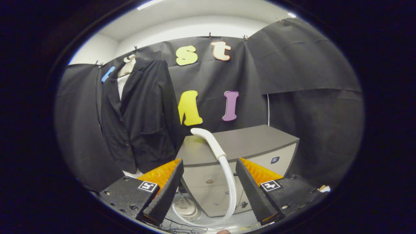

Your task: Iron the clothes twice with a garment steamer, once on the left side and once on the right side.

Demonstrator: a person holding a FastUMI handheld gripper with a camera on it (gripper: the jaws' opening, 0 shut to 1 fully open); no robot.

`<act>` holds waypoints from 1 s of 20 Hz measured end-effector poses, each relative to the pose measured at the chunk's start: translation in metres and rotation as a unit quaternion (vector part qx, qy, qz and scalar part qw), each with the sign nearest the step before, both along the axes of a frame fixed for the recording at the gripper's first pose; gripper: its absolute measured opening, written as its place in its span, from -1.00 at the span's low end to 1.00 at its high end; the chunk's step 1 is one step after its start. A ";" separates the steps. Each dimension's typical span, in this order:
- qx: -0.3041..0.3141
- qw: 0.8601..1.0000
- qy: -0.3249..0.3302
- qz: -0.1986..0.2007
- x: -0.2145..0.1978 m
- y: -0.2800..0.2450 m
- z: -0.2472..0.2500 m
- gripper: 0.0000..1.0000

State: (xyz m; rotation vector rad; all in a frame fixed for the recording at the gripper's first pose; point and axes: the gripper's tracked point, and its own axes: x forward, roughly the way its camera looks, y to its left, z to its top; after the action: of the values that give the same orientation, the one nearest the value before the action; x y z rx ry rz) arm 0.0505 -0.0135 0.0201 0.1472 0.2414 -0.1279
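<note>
The claw [208, 191] stands wide open, holding nothing. Just ahead, between its fingers, the white plastic steamer head [209, 140] lies on the grey counter [253, 139], trailing a springy hose [229, 188]. It is likely light, rigid and smooth, best gripped mid-handle. The soft black jacket [139, 113] hangs beyond-left.

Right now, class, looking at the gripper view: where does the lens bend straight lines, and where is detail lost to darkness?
Gripper view: fisheye distortion bows the grey cabinet edge and the wall's top line; the black jacket melts into the dark cloth, folds barely readable; the white steamer head and hose stand out sharply; the open gripper fingers look crisp.
</note>
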 end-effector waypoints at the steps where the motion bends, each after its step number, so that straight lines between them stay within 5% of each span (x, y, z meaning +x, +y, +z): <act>1: 0.008 1.000 0.005 0.004 0.006 -0.004 0.003 1.00; 13: 0.071 0.984 0.112 0.117 0.138 -0.044 -0.002 1.00; 20: 0.108 0.952 0.242 0.154 0.194 -0.047 -0.053 1.00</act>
State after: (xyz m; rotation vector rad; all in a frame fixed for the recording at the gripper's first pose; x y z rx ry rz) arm 0.2447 -0.0609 -0.0330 0.2937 0.7660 0.1780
